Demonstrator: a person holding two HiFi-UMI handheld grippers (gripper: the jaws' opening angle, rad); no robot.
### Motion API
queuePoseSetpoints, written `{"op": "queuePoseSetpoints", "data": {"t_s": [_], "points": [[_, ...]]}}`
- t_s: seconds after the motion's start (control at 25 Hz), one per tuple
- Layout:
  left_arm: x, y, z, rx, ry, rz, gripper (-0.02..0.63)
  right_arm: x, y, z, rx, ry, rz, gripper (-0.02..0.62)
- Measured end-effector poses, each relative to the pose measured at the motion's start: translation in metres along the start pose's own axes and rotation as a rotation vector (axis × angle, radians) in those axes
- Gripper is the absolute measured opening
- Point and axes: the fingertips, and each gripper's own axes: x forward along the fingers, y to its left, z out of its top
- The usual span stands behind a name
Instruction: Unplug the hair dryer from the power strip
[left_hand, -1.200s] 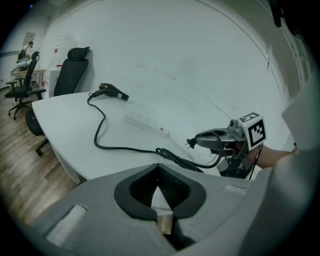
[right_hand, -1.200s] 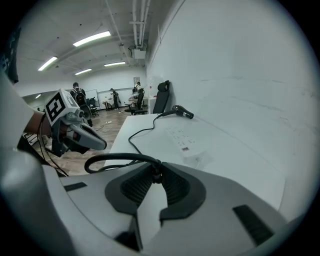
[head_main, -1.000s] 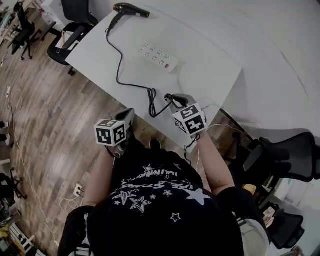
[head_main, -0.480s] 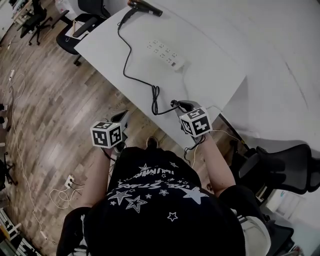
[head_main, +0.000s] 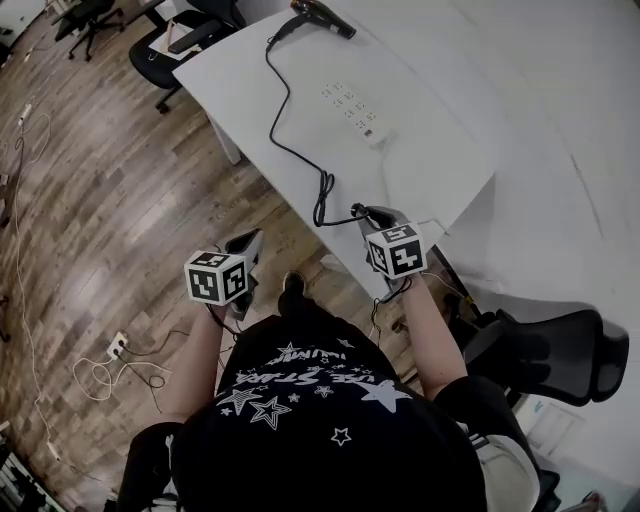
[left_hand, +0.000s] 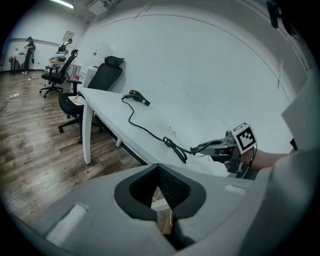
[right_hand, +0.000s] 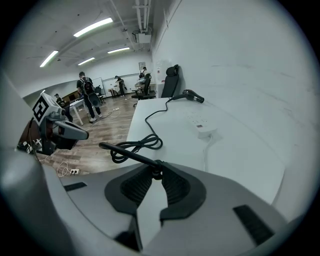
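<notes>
One plug out, pinched in my right fingers

My right gripper (head_main: 362, 213) pinches the black plug (right_hand: 142, 161) of the black hair dryer (head_main: 320, 17) between its fingertips, clear of the white power strip (head_main: 357, 113), which lies at twelve o'clock from it on the white table (head_main: 440, 160). The dryer rests farther off, near eleven o'clock, its black cord (head_main: 285, 120) running to my fingertips. My left gripper (head_main: 250, 240), at nine o'clock over the wooden floor (head_main: 120, 200), has its fingers pressed together on nothing.
</notes>
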Motion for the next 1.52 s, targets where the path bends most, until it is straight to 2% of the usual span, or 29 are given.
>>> {"op": "queuePoseSetpoints", "data": {"t_s": [0.44, 1.0, 1.52], "points": [[-0.053, -0.005, -0.051, -0.046, -0.01, 0.027, 0.006, -0.022, 0.032, -0.022, 0.02, -0.004, -0.035, 0.074], [-0.073, -0.045, -0.082, 0.005, -0.009, -0.006, 0.006, -0.052, 0.077, -0.062, 0.047, -0.03, -0.015, 0.087], [-0.09, -0.065, -0.098, 0.025, -0.018, 0.0, 0.006, -0.063, 0.095, -0.087, 0.068, -0.038, 0.027, 0.055]]}}
